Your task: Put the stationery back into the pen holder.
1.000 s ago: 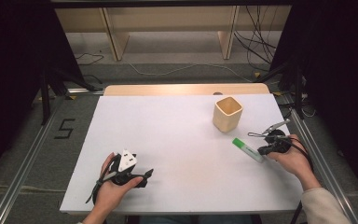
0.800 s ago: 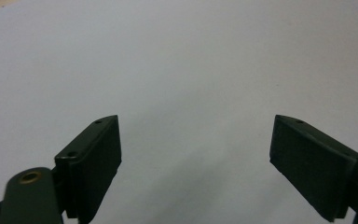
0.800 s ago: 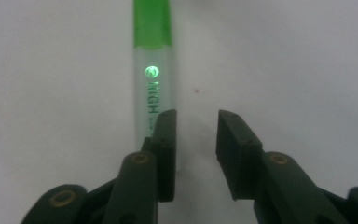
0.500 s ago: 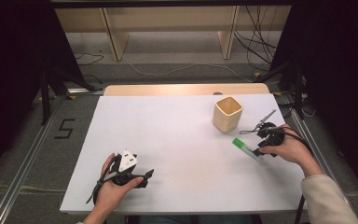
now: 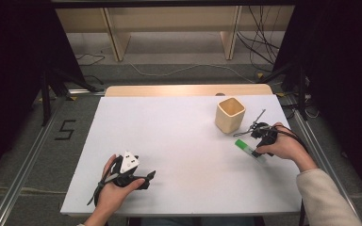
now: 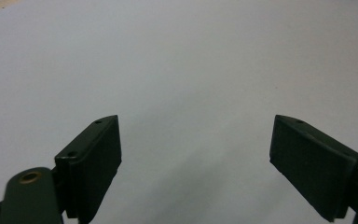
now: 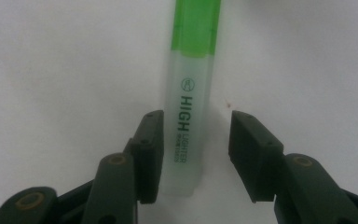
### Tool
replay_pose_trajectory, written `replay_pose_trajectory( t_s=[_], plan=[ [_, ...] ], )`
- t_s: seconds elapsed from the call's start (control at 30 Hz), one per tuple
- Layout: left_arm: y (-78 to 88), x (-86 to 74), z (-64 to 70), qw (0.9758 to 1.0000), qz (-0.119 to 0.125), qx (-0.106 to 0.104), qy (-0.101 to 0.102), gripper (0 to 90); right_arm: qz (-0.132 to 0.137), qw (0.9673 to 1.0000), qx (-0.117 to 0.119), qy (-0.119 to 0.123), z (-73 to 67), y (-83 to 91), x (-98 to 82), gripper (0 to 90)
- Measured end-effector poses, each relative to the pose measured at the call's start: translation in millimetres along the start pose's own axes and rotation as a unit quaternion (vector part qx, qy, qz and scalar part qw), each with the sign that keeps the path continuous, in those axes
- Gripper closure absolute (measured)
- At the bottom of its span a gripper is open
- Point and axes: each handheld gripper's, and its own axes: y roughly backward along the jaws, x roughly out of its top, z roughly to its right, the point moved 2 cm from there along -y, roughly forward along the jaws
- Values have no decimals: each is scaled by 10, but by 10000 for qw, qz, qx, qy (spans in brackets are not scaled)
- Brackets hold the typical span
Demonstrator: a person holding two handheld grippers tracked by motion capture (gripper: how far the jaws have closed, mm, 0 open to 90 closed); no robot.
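We're straddling the highlighter (image 7: 189,100) with the right gripper (image 7: 193,154), fingers parted, nothing gripped yet; left gripper (image 6: 196,163) waiting wide.

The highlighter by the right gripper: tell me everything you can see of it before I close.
The highlighter is a flat-sided plastic pen with a frosted clear body, a bright green end and "HIGH LIGHTER" printed along it. It lies flat on the white table, near the wooden cup. The right gripper straddles its clear end, jaws open: the left one at or against it, the right one apart.
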Motion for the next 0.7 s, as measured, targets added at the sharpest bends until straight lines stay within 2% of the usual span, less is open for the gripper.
replay_pose_trajectory(
  t_s=[0.17,0.7],
  plan=[
    [-2,1,-1,10000,-5,-2,-4,164,-52,9999,-43,110,-14,-35,31,566],
    [-1,4,-2,10000,6,-13,-20,165,-146,9998,-12,109,-37,-101,98,600]
  ],
)
